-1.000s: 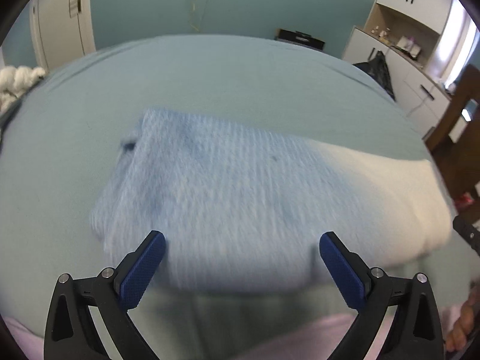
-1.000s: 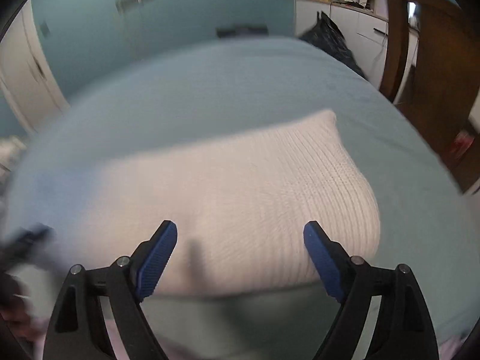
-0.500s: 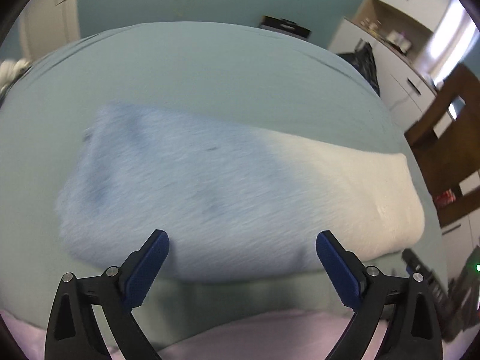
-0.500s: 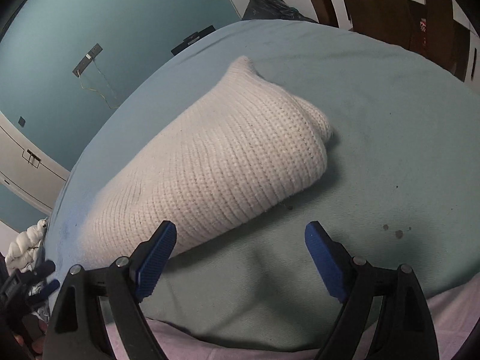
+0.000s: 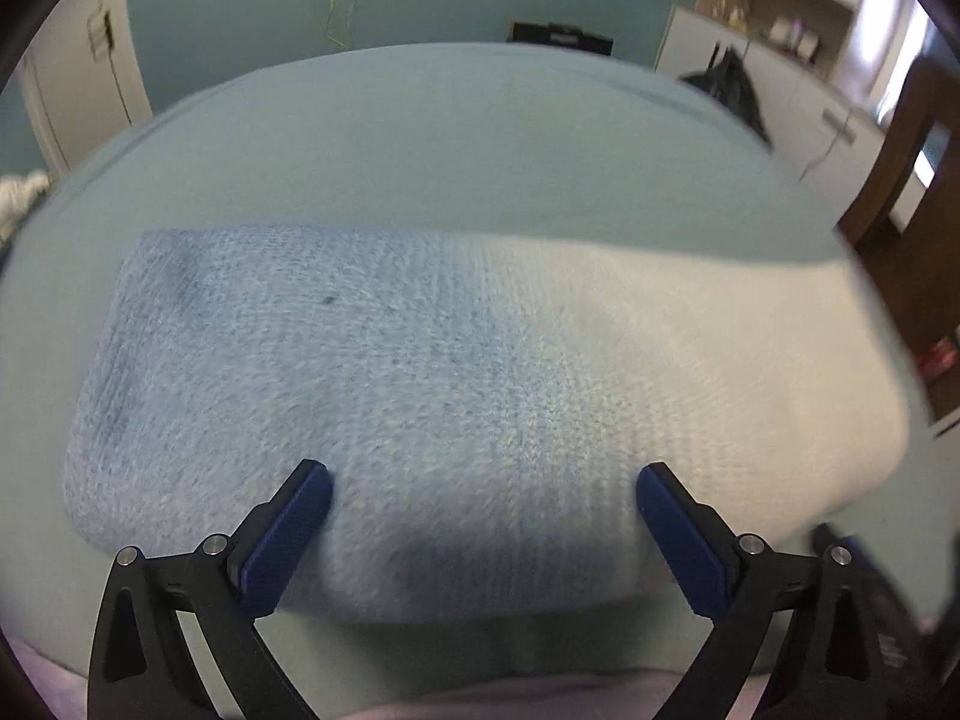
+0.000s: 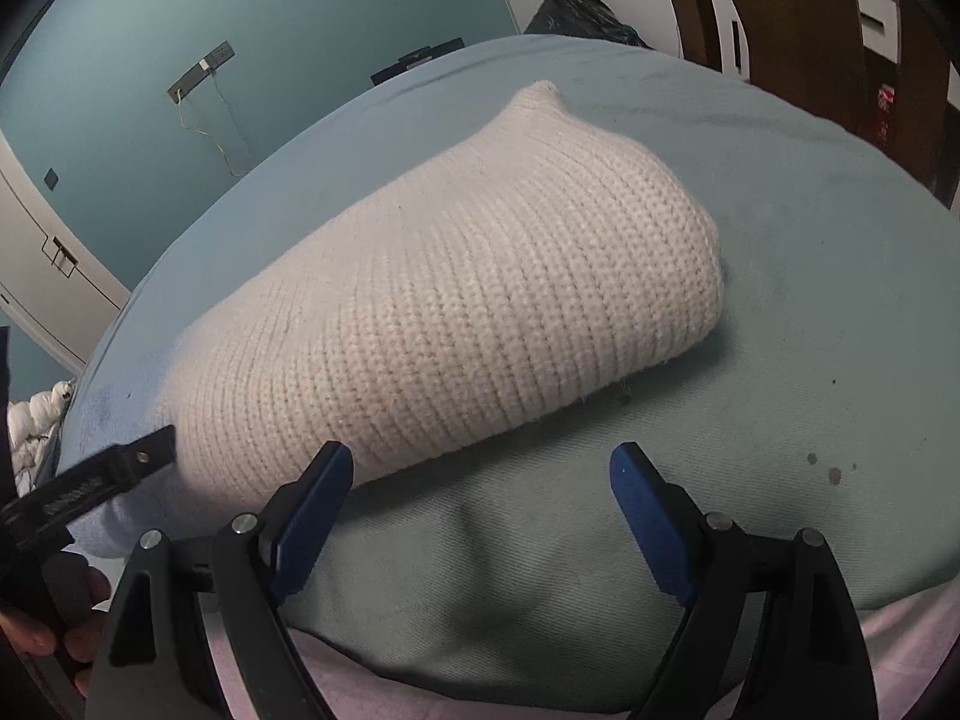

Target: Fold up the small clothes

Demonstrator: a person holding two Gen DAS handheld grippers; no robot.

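Both tongs stand apart, gripping nothing — the left gripper [image 5: 483, 489] over the knit garment's [image 5: 420, 396] blue half, the right gripper [image 6: 480, 474] at its white near edge.

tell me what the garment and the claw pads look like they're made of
Garment: chunky knit, probably wool or acrylic yarn, matte; rows of stitches show, fading blue to cream. Claw pads: blue, likely rubber or textured plastic, dull finish; exact material unclear.

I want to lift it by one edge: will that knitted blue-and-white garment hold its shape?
Probably not. The knitted garment lies soft and rounded on the cloth-covered surface, so it should droop. Its chunky knit looks grippy, unlikely to slip, and it seems light for its bulk.
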